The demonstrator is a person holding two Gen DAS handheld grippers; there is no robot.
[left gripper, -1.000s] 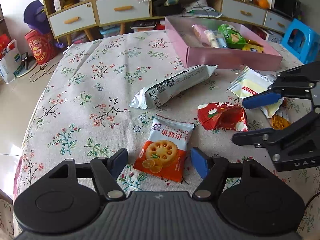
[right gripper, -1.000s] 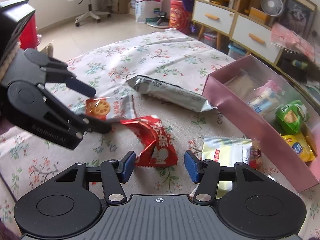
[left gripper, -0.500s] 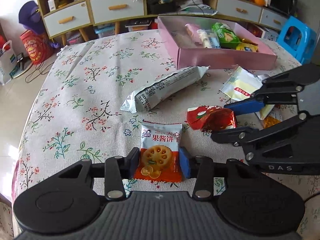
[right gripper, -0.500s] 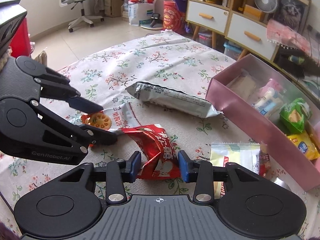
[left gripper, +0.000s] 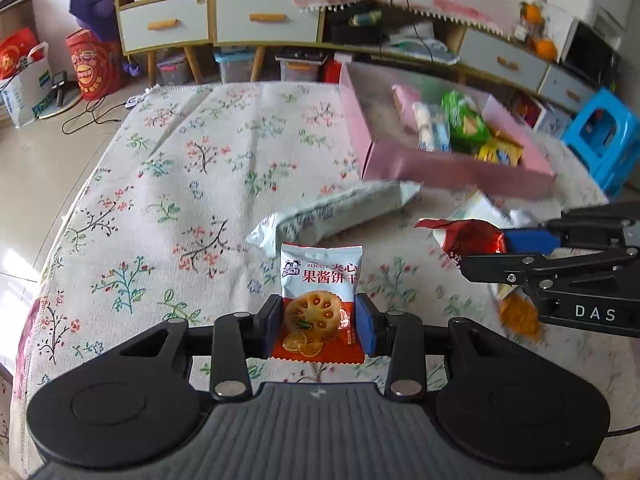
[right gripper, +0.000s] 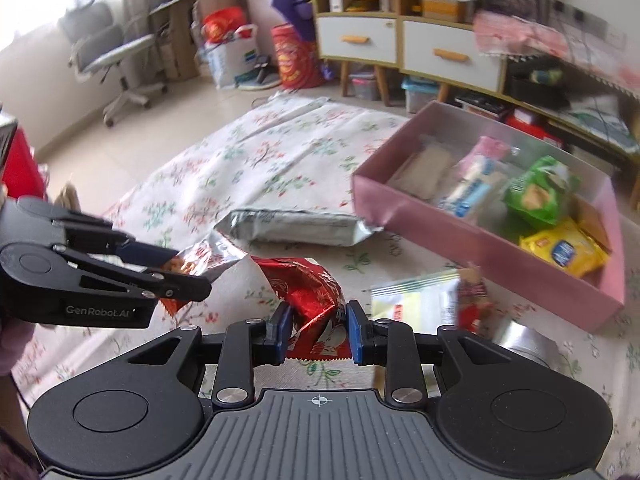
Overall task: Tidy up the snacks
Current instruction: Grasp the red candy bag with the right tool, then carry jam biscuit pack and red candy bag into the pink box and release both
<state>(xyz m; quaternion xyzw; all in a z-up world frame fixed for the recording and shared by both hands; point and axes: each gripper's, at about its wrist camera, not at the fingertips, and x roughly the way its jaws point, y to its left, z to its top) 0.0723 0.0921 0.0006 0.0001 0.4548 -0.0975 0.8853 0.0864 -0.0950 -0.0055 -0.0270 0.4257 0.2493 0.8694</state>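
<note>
My left gripper [left gripper: 320, 322] is shut on a white and orange biscuit packet [left gripper: 320, 280] and holds it above the floral tablecloth. My right gripper [right gripper: 318, 334] is shut on a crumpled red snack packet [right gripper: 308, 284], which also shows in the left wrist view [left gripper: 470, 238]. A long silver packet [left gripper: 332, 212] lies between them and the pink box [right gripper: 460, 222]. The box holds several snacks, among them a green bag [right gripper: 536, 194] and a yellow packet [right gripper: 564, 250]. A pale yellow packet [right gripper: 416, 300] lies on the cloth before the box.
An orange packet [left gripper: 518, 314] lies on the cloth under the right gripper. A blue stool [left gripper: 604, 136] stands past the table's right edge. Shelves with drawers [left gripper: 224, 20] stand behind the table. An office chair [right gripper: 108, 52] is on the floor far left.
Both grippers closed on their packets, the left on the biscuit packet and the right on the red one, and lifted them off the cloth. Both views now sit higher and nearer the pink box.
</note>
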